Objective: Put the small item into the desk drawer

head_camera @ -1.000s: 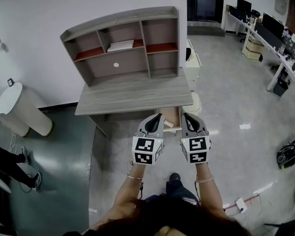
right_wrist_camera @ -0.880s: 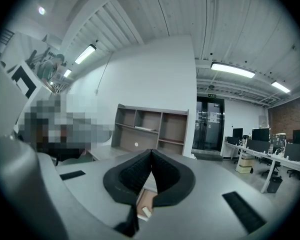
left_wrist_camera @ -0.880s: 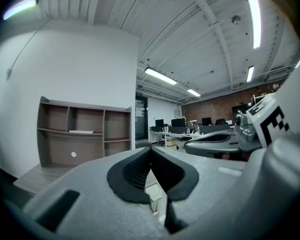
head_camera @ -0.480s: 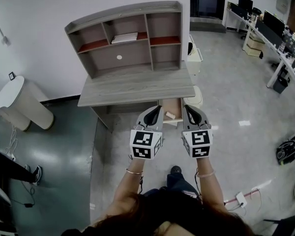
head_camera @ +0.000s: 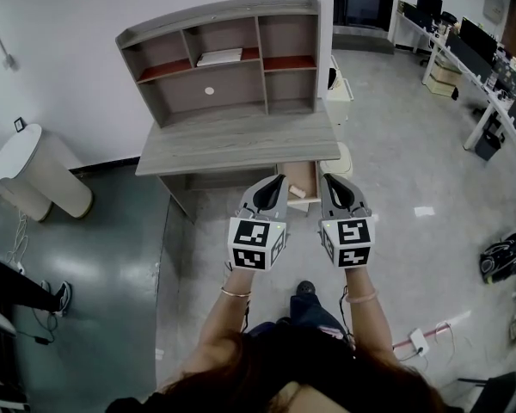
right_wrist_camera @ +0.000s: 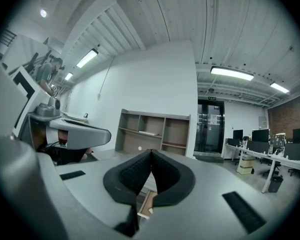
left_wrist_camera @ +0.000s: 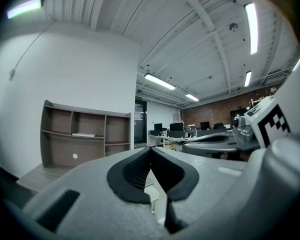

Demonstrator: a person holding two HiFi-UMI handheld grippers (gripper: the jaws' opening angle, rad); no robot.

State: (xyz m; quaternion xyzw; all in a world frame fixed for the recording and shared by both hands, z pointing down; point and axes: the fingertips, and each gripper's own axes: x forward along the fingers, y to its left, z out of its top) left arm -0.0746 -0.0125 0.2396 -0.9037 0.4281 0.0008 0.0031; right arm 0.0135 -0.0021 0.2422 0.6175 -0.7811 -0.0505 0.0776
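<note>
A grey desk (head_camera: 232, 144) with a shelf hutch (head_camera: 219, 58) stands against the white wall. Its drawer (head_camera: 303, 177) is pulled open under the right end of the top, and a small white item (head_camera: 297, 193) lies inside. My left gripper (head_camera: 280, 178) and right gripper (head_camera: 326, 178) are held side by side, level, in front of the drawer and on either side of it. Both are shut with nothing between the pads. In the left gripper view the left gripper (left_wrist_camera: 151, 150) has its pads pressed together. The right gripper (right_wrist_camera: 151, 153) looks the same, with the drawer (right_wrist_camera: 146, 201) showing below its jaws.
A white rounded bin (head_camera: 30, 183) stands left of the desk, and a white cabinet (head_camera: 340, 101) stands behind its right end. A power strip and cables (head_camera: 420, 341) lie on the floor at right. Office desks (head_camera: 490, 76) fill the far right. A person's legs (head_camera: 34, 295) show at the left edge.
Both grippers have drifted together a little upward in the head view, still shut and empty. The person's legs at the left edge have shifted.
</note>
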